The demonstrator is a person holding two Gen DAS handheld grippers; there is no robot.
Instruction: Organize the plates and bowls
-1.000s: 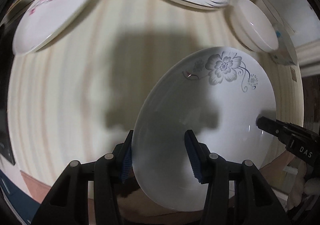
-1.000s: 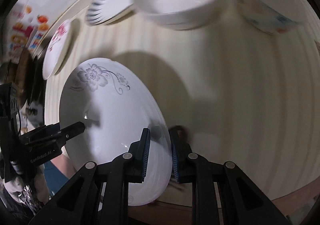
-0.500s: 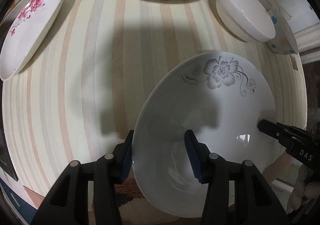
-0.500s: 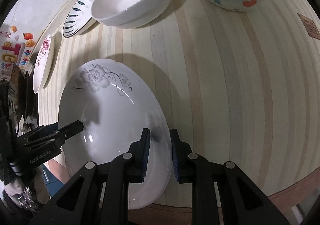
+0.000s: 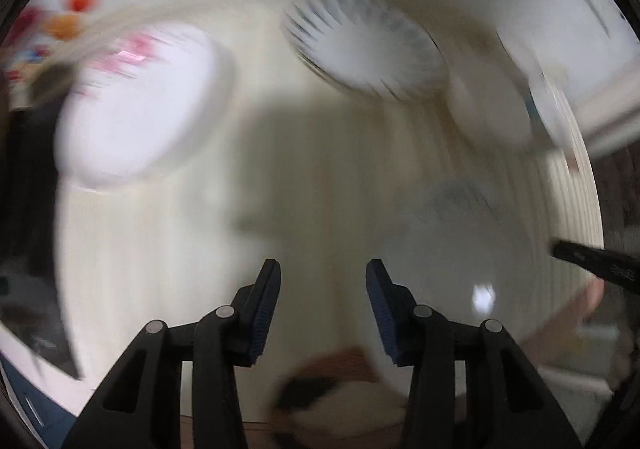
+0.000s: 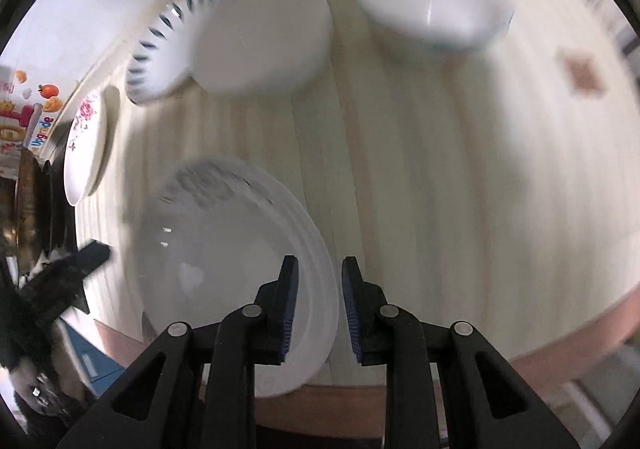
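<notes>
Plate (image 6: 224, 265): glazed, slick, brittle, best pinched at its 3 o'clock rim; right tongs (image 6: 319, 305) opening astride it, left tongs (image 5: 323, 307) apart, empty.

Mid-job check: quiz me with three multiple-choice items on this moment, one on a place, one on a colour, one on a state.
1. The grey-flower plate lies: A) at the table's near edge; B) on the blue-striped plate; C) inside a bowl.
2. The far-left plate's flowers are: A) green; B) pink; C) yellow.
3. The left gripper's jaws are: A) clamped on a plate; B) gripping a bowl; C) apart, empty.
A, its rim reaches the near edge; B, pink blur shows; C, only table shows between them.
</notes>
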